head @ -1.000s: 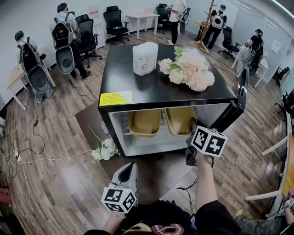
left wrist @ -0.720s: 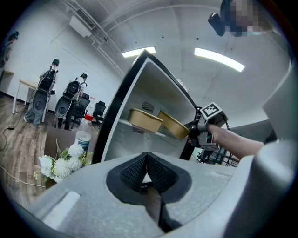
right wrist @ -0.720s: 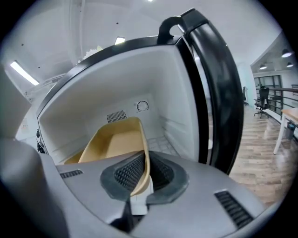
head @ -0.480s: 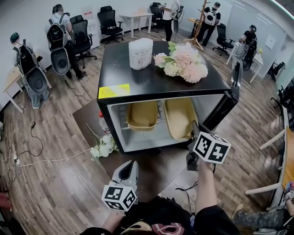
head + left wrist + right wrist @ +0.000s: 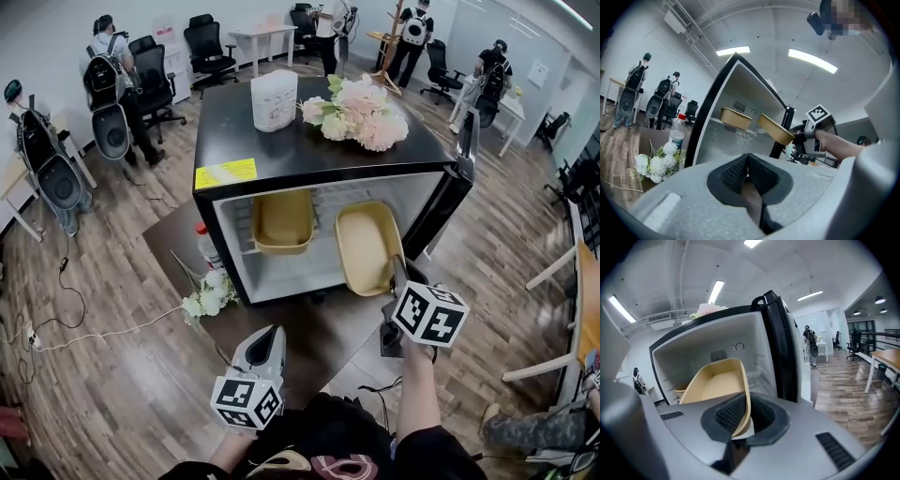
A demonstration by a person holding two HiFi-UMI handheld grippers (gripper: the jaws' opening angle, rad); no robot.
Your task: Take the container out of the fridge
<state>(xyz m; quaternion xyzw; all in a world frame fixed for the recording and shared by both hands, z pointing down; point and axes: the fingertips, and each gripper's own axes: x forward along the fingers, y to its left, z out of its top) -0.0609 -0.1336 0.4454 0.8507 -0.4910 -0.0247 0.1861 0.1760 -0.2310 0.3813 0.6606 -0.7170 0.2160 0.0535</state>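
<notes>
The tan, oblong, plastic-looking container (image 5: 368, 248) sits at the right of the open fridge compartment, its near end jutting past the opening and tilted downward. The right gripper (image 5: 398, 277) is clenched on the rim of that near end, which the right gripper view shows pinched between its pads (image 5: 725, 416). A second container of the same kind (image 5: 281, 222) rests on the shelf to its left, fully inside. The black, box-shaped mini fridge (image 5: 309, 159) stands with its door (image 5: 459, 178) swung wide to the right. On its top lie pink artificial flowers (image 5: 356, 111) and a white wrapped pack (image 5: 274, 99). The left gripper (image 5: 267, 339) hangs low before the fridge, clenched on nothing.
</notes>
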